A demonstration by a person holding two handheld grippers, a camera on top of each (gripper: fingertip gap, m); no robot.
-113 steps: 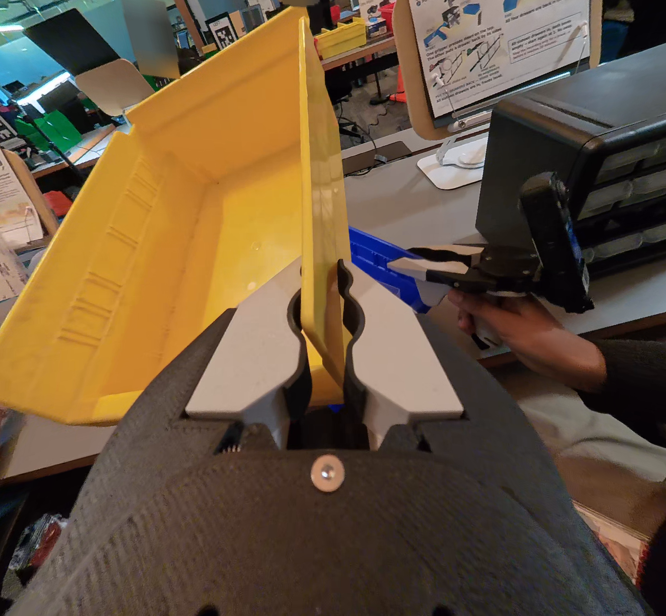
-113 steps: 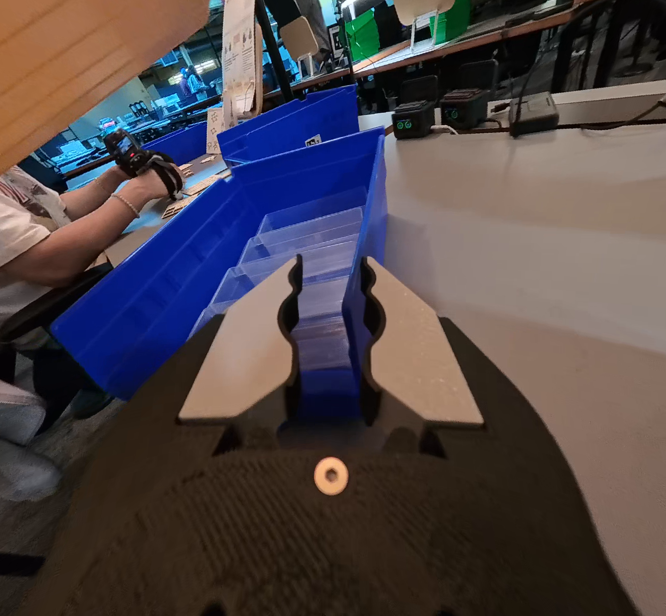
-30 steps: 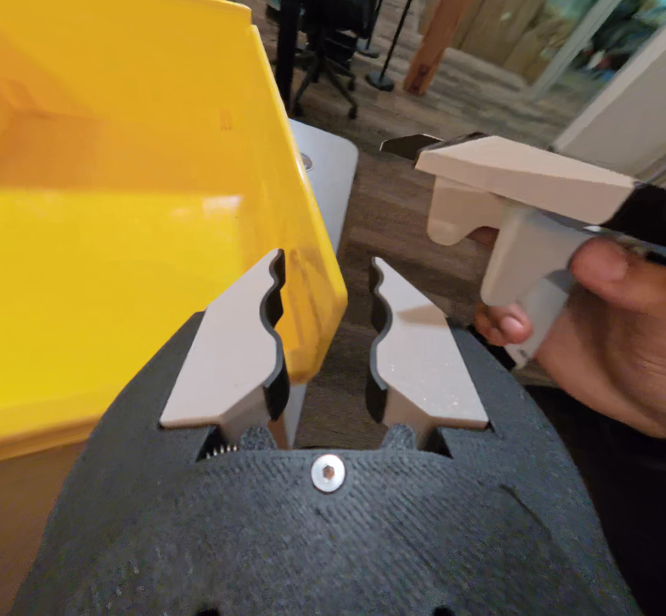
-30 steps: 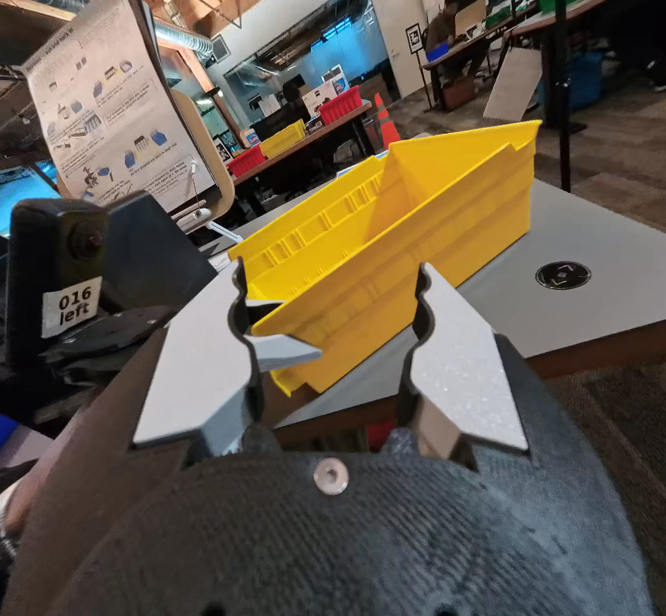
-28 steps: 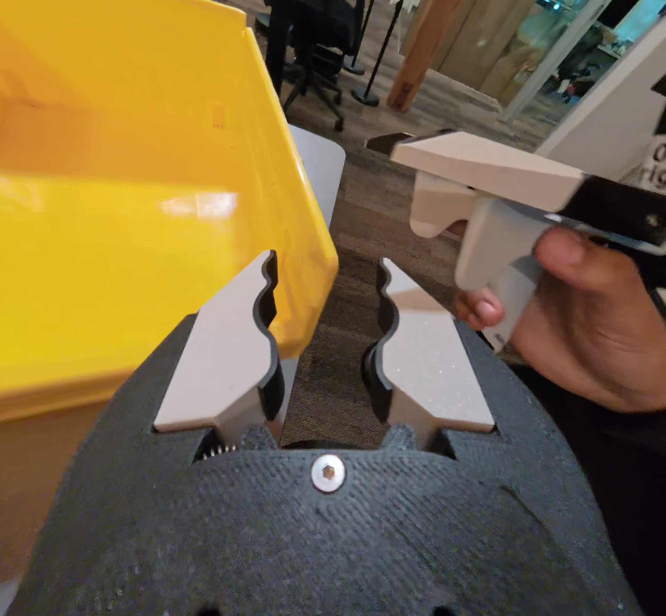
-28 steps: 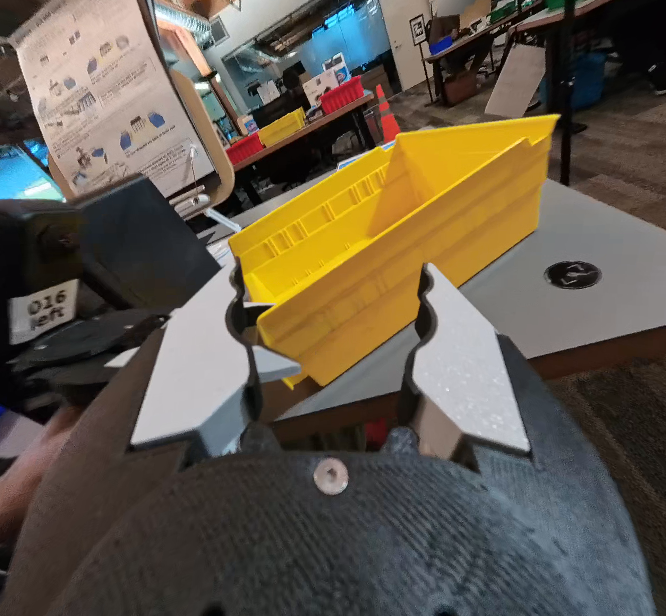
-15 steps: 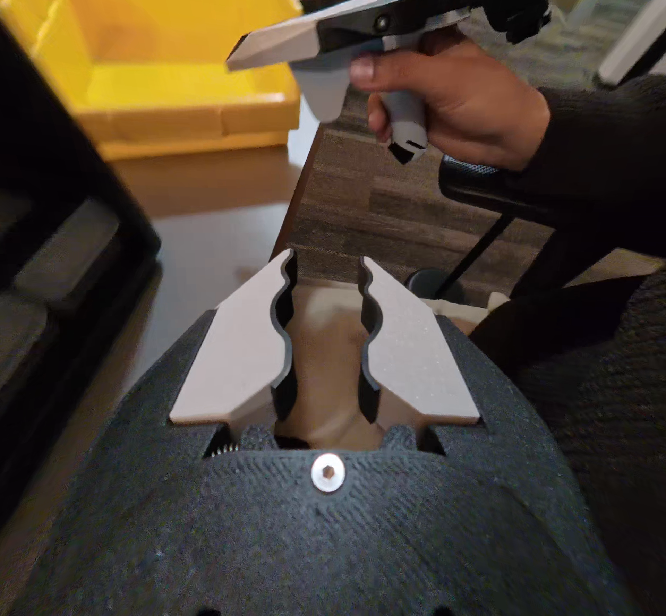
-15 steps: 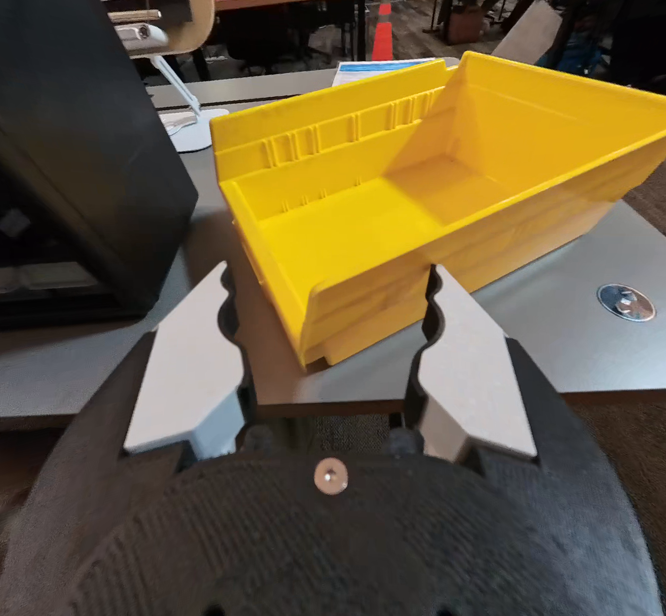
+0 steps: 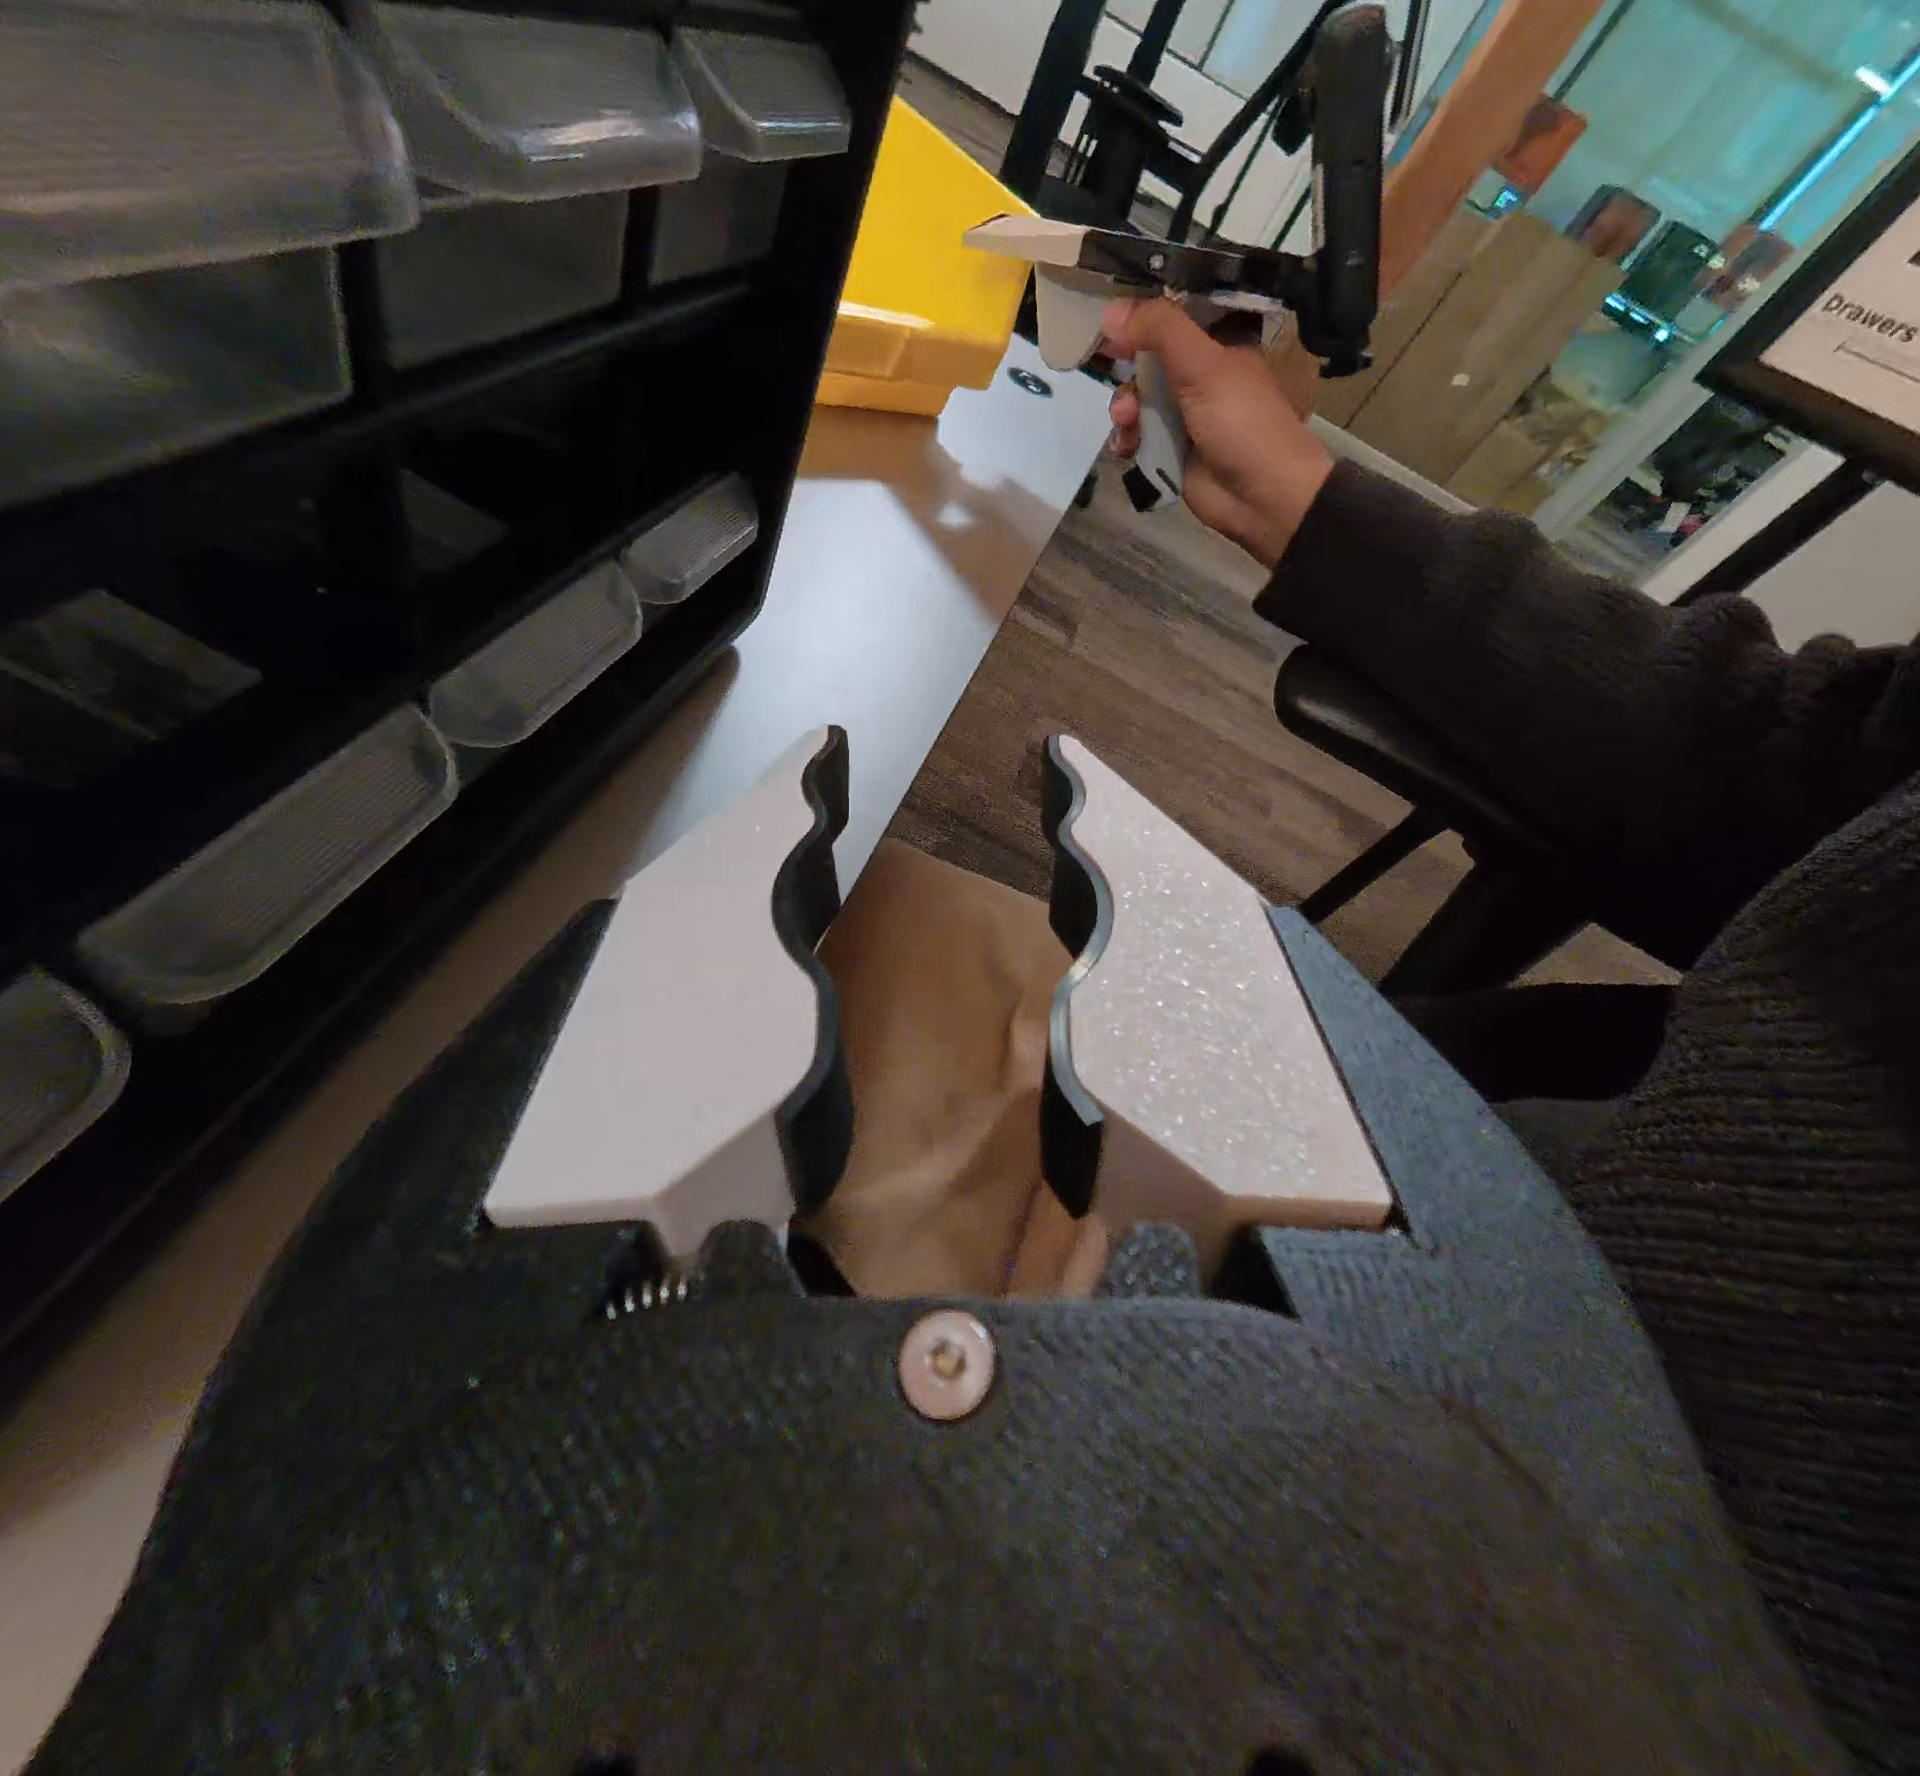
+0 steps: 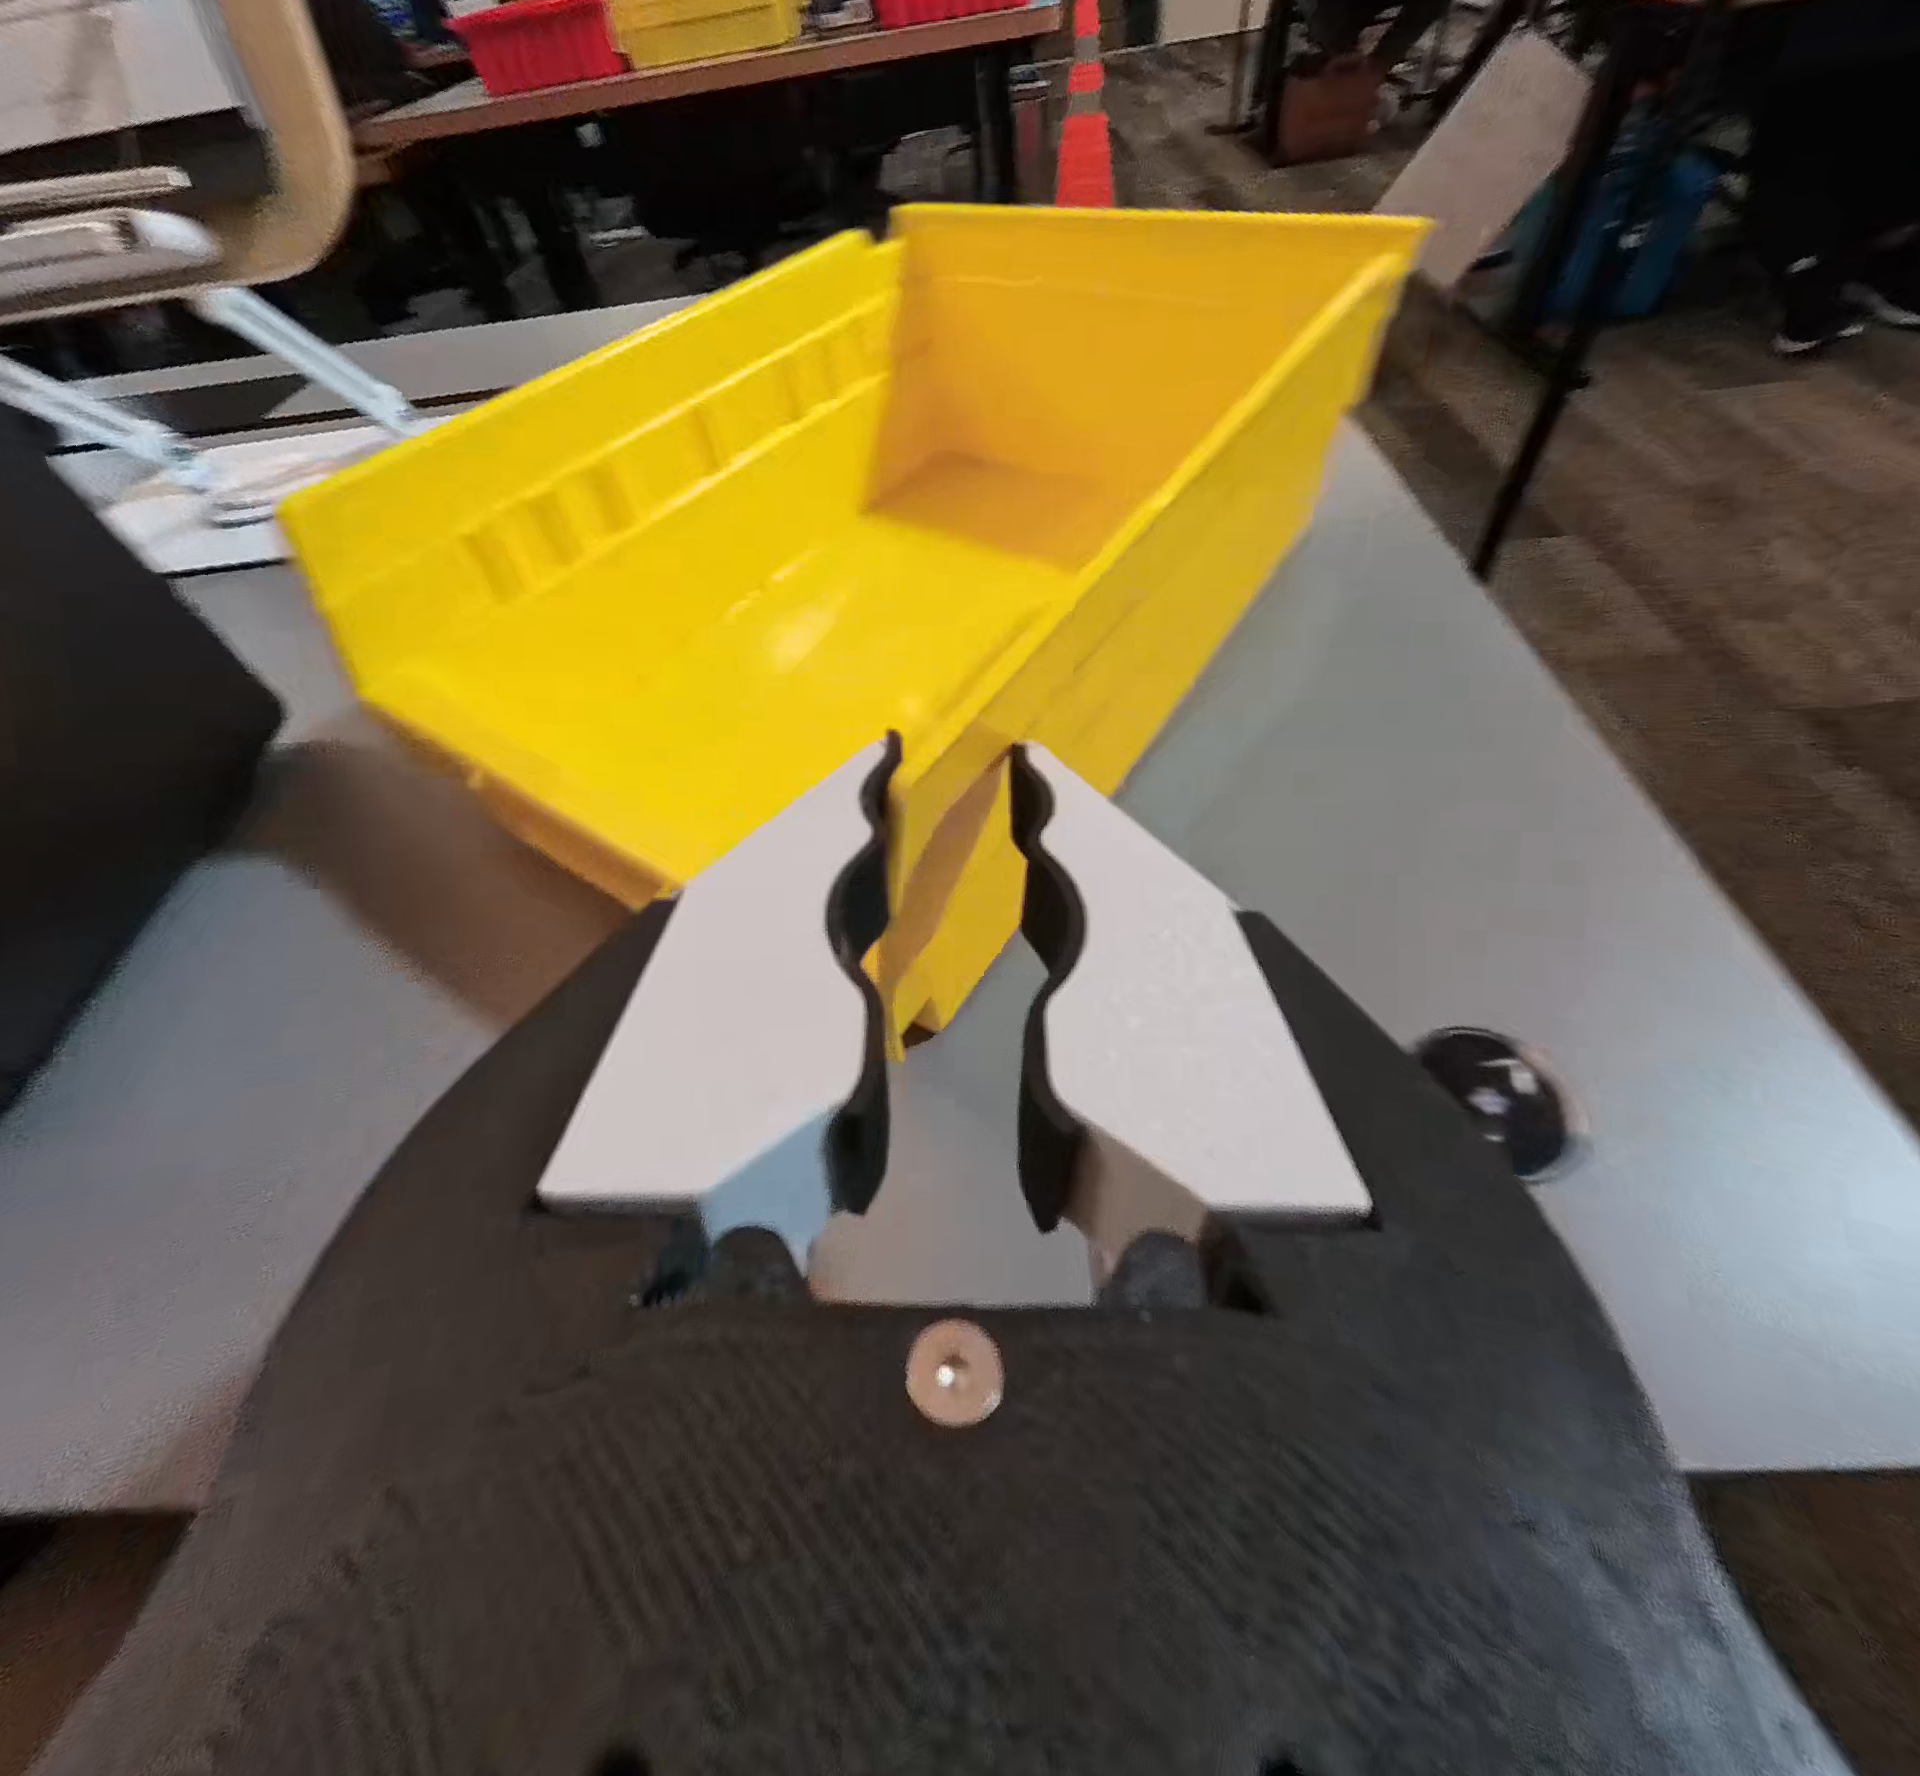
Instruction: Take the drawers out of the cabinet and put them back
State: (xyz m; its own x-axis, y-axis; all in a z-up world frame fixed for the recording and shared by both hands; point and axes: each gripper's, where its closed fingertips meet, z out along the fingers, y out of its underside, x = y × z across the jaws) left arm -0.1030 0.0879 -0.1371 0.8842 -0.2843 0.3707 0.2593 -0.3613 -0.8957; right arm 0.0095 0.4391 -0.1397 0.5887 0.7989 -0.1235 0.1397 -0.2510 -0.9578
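The black cabinet [image 9: 416, 376] fills the left of the left wrist view, with clear drawers [image 9: 530, 105] in most slots and a few dark empty slots [image 9: 208, 604]. My left gripper [image 9: 940, 739] is open and empty over the table's front edge, just right of the cabinet's front. The yellow bin [image 10: 727, 646] stands empty on the grey table [image 10: 1403, 895], right of the cabinet [image 10: 104, 739]. My right gripper [image 10: 953, 750] has its jaws narrowed around the bin's near right wall corner. It also shows in the left wrist view [image 9: 1013, 238], at the bin [image 9: 914, 272].
A round black grommet [image 10: 1491, 1108] sits in the table to the right of the bin. A paper stand [image 10: 156, 64] is behind the cabinet. A chair armrest [image 9: 1351, 718] and a dark sleeve [image 9: 1558, 687] are right of the table edge. An orange cone [image 10: 1084, 105] stands far back.
My left gripper let go of the yellow bin and swung round to the cabinet's front. My right gripper let go of the blue bin, moved to the yellow bin and closed on its corner.
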